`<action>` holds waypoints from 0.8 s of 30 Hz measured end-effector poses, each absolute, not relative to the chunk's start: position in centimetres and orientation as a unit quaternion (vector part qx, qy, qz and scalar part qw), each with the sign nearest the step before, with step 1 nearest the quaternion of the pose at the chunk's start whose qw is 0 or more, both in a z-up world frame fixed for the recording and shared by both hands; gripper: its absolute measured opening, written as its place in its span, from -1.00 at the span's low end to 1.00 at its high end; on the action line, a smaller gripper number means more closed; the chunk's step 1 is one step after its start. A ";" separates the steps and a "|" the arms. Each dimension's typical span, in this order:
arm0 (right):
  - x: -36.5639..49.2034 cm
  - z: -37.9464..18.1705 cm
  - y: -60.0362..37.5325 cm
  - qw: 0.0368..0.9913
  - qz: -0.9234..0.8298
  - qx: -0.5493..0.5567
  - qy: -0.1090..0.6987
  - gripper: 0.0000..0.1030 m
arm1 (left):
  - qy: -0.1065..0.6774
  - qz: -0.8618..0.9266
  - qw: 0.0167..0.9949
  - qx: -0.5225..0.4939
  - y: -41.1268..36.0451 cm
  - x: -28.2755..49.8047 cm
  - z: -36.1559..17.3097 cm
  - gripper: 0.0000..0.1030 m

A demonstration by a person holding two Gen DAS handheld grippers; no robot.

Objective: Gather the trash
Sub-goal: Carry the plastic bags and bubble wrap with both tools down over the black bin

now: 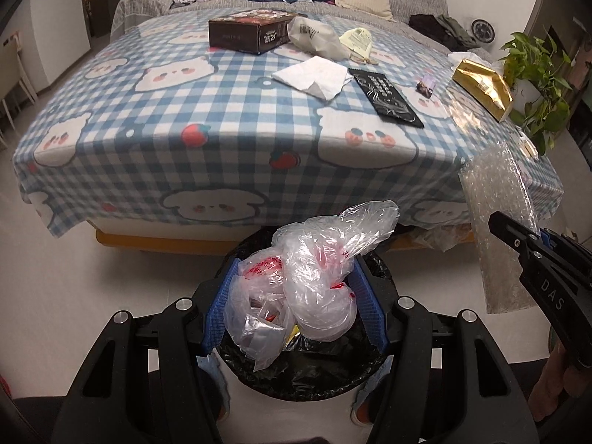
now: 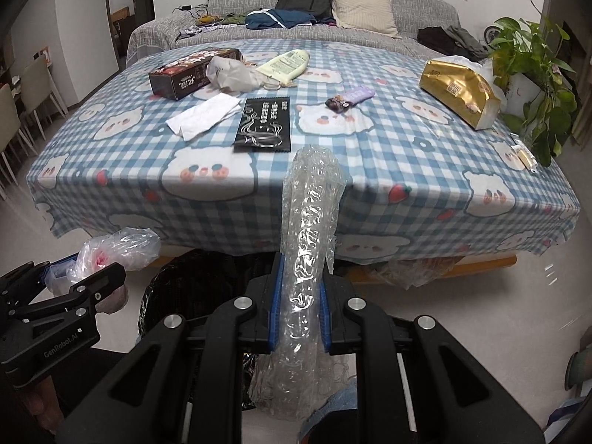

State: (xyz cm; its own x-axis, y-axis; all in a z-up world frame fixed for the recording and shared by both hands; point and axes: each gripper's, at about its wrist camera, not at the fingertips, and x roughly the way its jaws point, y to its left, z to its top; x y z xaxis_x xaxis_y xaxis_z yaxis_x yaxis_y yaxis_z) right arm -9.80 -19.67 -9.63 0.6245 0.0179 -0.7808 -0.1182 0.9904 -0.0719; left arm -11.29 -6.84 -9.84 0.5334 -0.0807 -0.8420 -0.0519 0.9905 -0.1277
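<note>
My left gripper (image 1: 294, 296) is shut on a crumpled clear plastic bag (image 1: 307, 277) with red print and holds it right above a bin lined with a black bag (image 1: 307, 373). My right gripper (image 2: 299, 296) is shut on a sheet of bubble wrap (image 2: 307, 244) that stands upright between the blue pads (image 2: 276, 307); it also shows in the left wrist view (image 1: 499, 229). The bin (image 2: 192, 288) lies low and left of it. More trash lies on the checked table (image 2: 333, 170): a white tissue (image 2: 203, 114), a black packet (image 2: 264, 125), a purple wrapper (image 2: 349, 98).
A dark box (image 2: 192, 72), a grey bag (image 2: 231, 72), a pale yellow pouch (image 2: 285, 64) and a gold packet (image 2: 458, 90) lie on the table. A potted plant (image 2: 532, 74) stands at the right edge. A grey sofa (image 2: 333, 7) with clothes is behind.
</note>
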 end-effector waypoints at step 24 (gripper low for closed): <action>-7.8 -16.6 -22.7 0.874 0.024 -0.051 0.482 -0.69 | 0.519 -0.021 0.852 -0.067 -7.8 -8.6 -18.0 0.13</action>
